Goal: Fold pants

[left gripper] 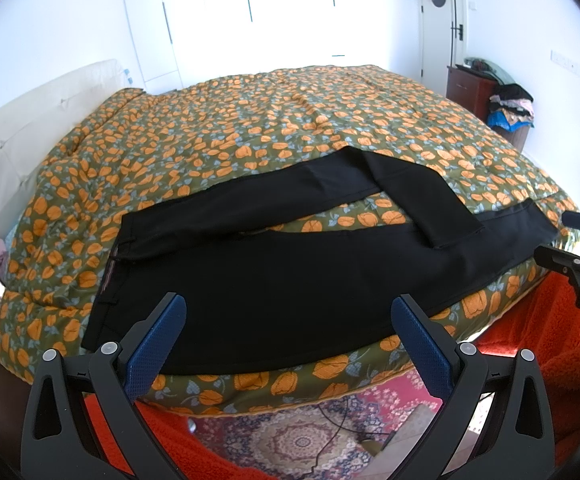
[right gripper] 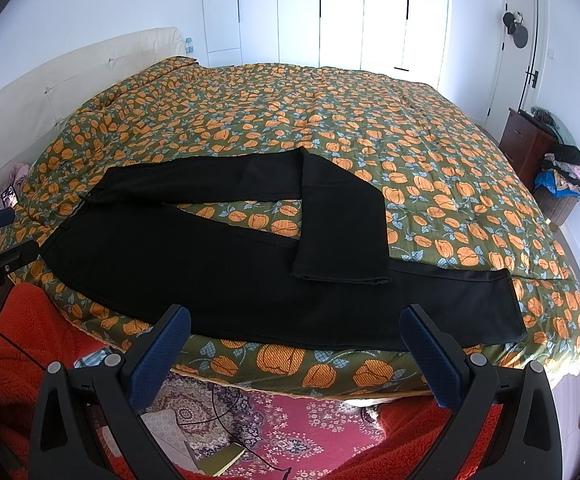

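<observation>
Black pants [left gripper: 274,276] are laid across the near edge of a bed covered by a green quilt [left gripper: 250,128] printed with orange flowers; the waistband lies at the left, the leg hems at the right. The near leg is stretched flat along the bed edge, its hem close to the right end of the mattress; the far leg is spread away from it, then doubled back at mid-length so that its hem end [right gripper: 340,274] rests on top of the near leg; a wedge of quilt is exposed between the two legs.

The left gripper [left gripper: 288,320] is held over the near edge of the bed, above the waist half of the pants; its blue-padded fingers [left gripper: 158,340] are spread wide apart and nothing is grasped between them. The right gripper [right gripper: 294,332] is held likewise over the hem half; its fingers [right gripper: 430,352] are also parted and released, with no cloth between the pads. Each gripper is seen at the margin of the other's view, well apart from it.

A patterned red rug [right gripper: 290,432] lies on the floor below the bed edge; a cream headboard [right gripper: 70,76] stands at the left; white wardrobe doors [right gripper: 362,12] line the far wall; a dark wooden cabinet [right gripper: 526,140] and a heap of clothes [right gripper: 562,172] are seen at the far right.
</observation>
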Available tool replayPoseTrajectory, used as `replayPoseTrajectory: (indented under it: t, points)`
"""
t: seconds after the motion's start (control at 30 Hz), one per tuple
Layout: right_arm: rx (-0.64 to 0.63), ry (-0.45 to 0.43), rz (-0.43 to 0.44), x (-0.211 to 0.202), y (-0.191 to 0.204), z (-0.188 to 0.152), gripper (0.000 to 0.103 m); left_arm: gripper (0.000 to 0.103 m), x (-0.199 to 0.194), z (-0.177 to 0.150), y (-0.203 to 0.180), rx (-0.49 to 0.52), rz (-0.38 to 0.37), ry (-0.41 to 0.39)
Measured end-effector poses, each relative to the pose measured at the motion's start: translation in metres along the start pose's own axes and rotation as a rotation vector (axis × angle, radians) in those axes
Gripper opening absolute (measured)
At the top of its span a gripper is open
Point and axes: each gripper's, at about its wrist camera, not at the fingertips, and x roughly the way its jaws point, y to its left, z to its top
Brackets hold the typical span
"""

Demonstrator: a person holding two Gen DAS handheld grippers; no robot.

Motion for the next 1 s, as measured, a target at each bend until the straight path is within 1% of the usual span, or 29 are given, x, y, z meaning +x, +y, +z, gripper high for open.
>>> replayPoseTrajectory:
  t: [0.33, 0.47, 0.5, 0.6, 0.63, 0.67, 0.7, 0.77, 0.8, 0.83, 0.87, 0.9, 0.97, 1.0]
  points:
    - [0.000, -0.002, 0.004, 0.000, 0.000, -0.001, 0.103, 0.102, 0.000, 0.000, -0.001, 0.000, 0.001, 0.000]
    - [-0.005, -0.027, 0.021, -0.003, 0.003, -0.003, 0.103, 0.102, 0.000, -0.001, 0.004, -0.013, 0.014, -0.008]
    - [-0.004, -0.065, 0.007, -0.010, 0.001, -0.001, 0.103, 0.102, 0.000, -0.001, 0.009, -0.028, 0.016, -0.012]
    - [0.032, -0.262, -0.068, -0.041, -0.018, 0.003, 0.103, 0.102, 0.003, -0.004, 0.024, -0.070, 0.023, -0.009]
    - [0.048, -0.294, -0.079, -0.045, -0.025, 0.003, 0.103, 0.102, 0.006, -0.005, 0.027, -0.082, 0.024, -0.001]
    - [0.061, -0.300, -0.085, -0.042, -0.033, 0.002, 0.103, 0.102, 0.008, -0.005, 0.029, -0.089, 0.022, 0.006]
    - [0.048, -0.247, -0.084, -0.028, -0.039, -0.001, 0.103, 0.102, 0.010, -0.006, 0.031, -0.099, 0.015, 0.015]
    - [-0.044, -0.028, -0.100, 0.015, -0.038, -0.010, 0.103, 0.102, 0.011, -0.006, 0.030, -0.101, 0.009, 0.020]
    - [-0.081, 0.020, -0.108, 0.027, -0.036, -0.017, 0.103, 0.102, 0.010, -0.006, 0.028, -0.093, 0.010, 0.018]
    - [-0.127, 0.040, -0.104, 0.040, -0.030, -0.027, 0.103, 0.102, 0.009, -0.006, 0.024, -0.084, 0.012, 0.015]
    - [-0.143, 0.044, -0.092, 0.045, -0.026, -0.031, 0.103, 0.102, 0.008, -0.007, 0.022, -0.073, 0.015, 0.013]
    - [-0.164, 0.063, -0.058, 0.055, -0.019, -0.035, 0.103, 0.102, 0.008, -0.007, 0.019, -0.063, 0.016, 0.014]
    - [-0.208, 0.066, -0.031, 0.067, -0.009, -0.034, 0.103, 0.102, 0.010, -0.006, 0.015, -0.053, 0.013, 0.026]
    - [-0.253, 0.062, -0.017, 0.078, 0.002, -0.031, 0.103, 0.102, 0.011, -0.006, 0.014, -0.051, 0.011, 0.033]
